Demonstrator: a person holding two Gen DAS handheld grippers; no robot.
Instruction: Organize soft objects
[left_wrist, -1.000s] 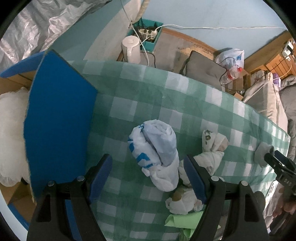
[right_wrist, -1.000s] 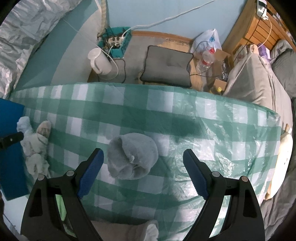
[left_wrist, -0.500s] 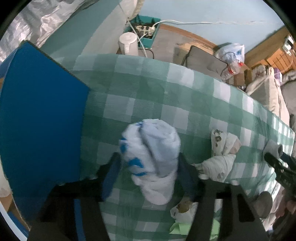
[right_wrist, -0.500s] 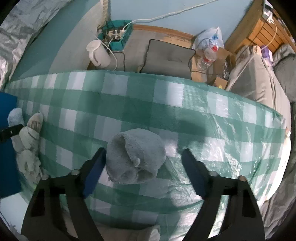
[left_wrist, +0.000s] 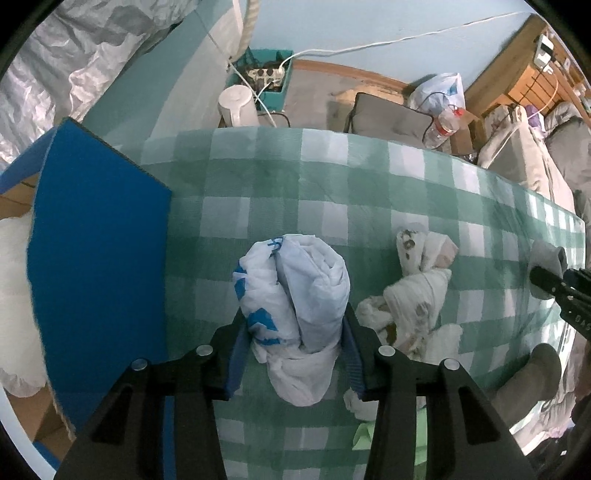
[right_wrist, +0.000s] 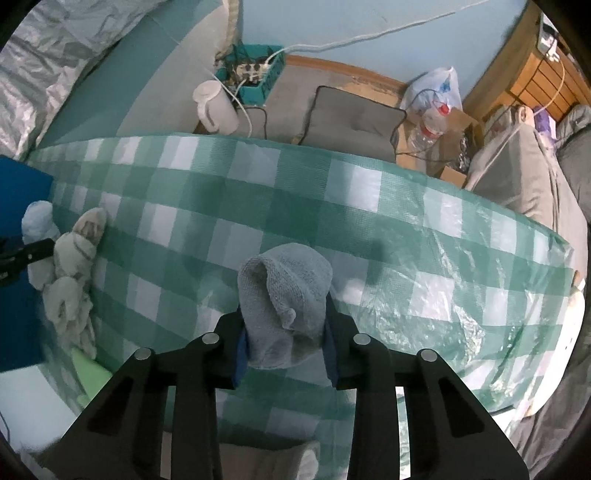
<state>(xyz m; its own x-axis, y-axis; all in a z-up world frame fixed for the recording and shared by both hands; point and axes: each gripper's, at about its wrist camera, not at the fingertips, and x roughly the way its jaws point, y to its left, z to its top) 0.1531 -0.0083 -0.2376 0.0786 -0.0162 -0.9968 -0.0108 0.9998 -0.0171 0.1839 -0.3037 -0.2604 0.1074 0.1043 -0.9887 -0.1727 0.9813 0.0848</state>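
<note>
Two claws had just been closing: left claw (left_wrist: 293, 360) clamped the white-and-blue bundle (left_wrist: 295, 295), right claw (right_wrist: 286, 349) the grey sock roll (right_wrist: 284, 295).

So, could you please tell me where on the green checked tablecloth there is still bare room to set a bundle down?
The green checked tablecloth lies bare beyond and to the right of the grey-blue rolled sock, up to its far edge. There is also a bare strip between the blue cardboard flap and the white-and-blue rolled cloth. It is crowded around the pile of white patterned socks.
</note>
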